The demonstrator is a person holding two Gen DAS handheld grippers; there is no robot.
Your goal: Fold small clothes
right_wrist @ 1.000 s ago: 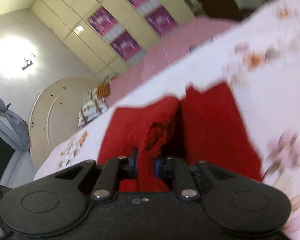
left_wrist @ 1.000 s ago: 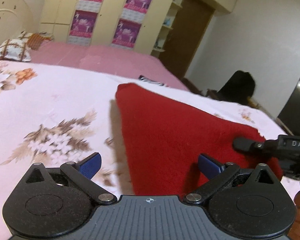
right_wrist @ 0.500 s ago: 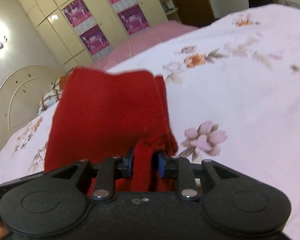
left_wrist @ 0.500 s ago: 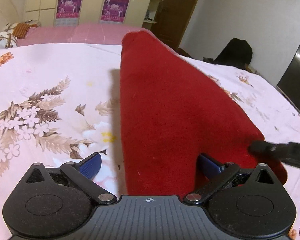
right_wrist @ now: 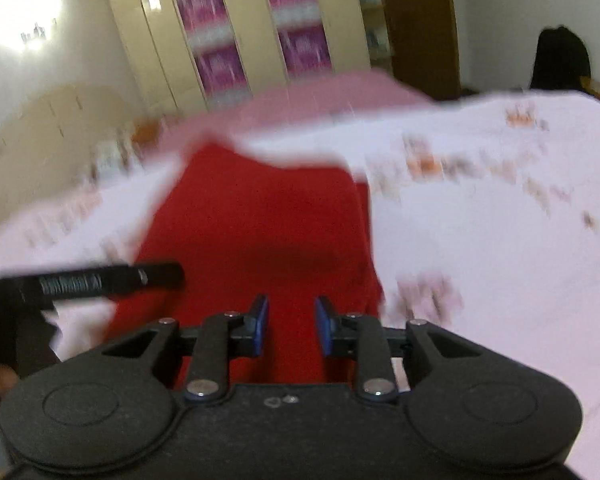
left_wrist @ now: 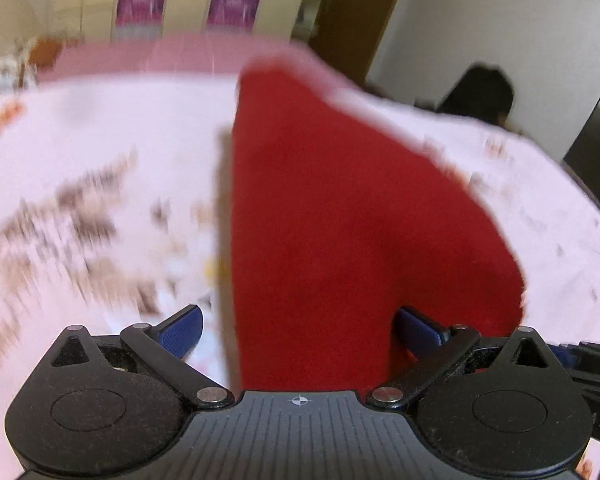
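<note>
Though blurred everywhere, red cloth [left_wrist: 340, 220] folded double only from right gripper [right_wrist: 290, 326].

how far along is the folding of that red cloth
Done: the red cloth lies on the floral bedsheet as a compact folded shape, with a layered edge visible on its right side. In hand: nothing; the right hand-held gripper is open above the near edge, and the left hand-held gripper is wide open over the cloth. Left: possibly another fold or smoothing; blur hides how neat it is.
</note>
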